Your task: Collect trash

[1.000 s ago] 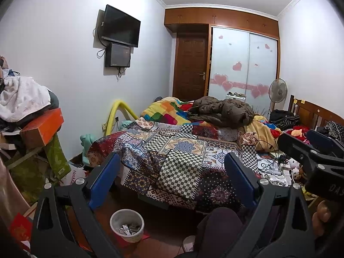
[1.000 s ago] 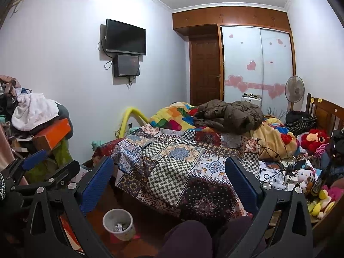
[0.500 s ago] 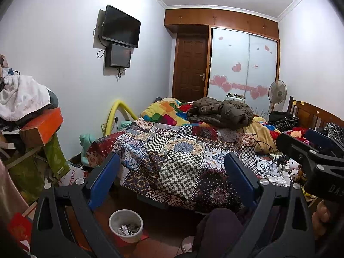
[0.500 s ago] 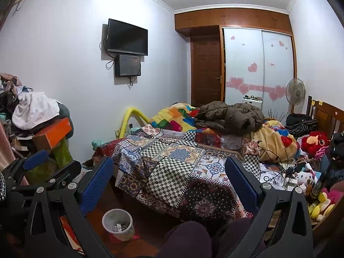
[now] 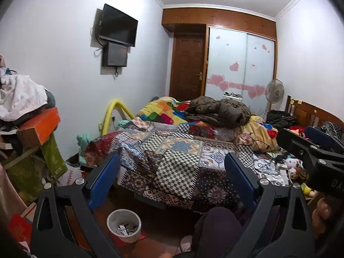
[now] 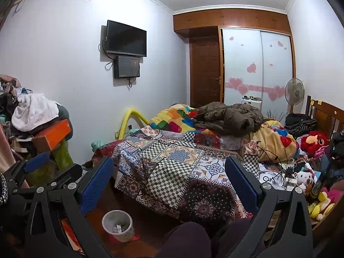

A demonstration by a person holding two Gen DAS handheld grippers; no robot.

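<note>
Both grippers are held raised in front of the seated person's knees [image 5: 217, 221], with nothing between the fingers; the left gripper [image 5: 172, 176] is spread wide, and the right gripper [image 6: 169, 178] is likewise spread wide and empty. No item is grasped yet, so the step in hand is judged to be the search for a first piece of trash and the approach to it.

The waste bin [image 5: 124, 225] stands on the floor, just below and ahead of the left gripper, near the foot of the bed [image 5: 172, 157]; scraps of paper are already seen inside it; it is judged to be the place of deposit, and its position should be kept in mind before any pick is begun.

To the left, a heap of boxes and cloth [image 5: 28, 116] is stacked against the wall; loose paper lies at its base near the floor, though whether it is trash cannot be told. To the right, cables, small boxes and soft toys [image 6: 301, 178] crowd the bed's edge; anything lifted there should be taken from the top and clear of the cables, so that nothing is dragged along.

The patterned quilt [image 6: 172, 163] is bare of loose items in the middle; a brown jacket [image 6: 232, 116] lies farther back.

One gripper should be lowered at a time, fingers kept apart until the item sits between them; light paper is judged likely to slip, so it is best pinched across a fold.
</note>
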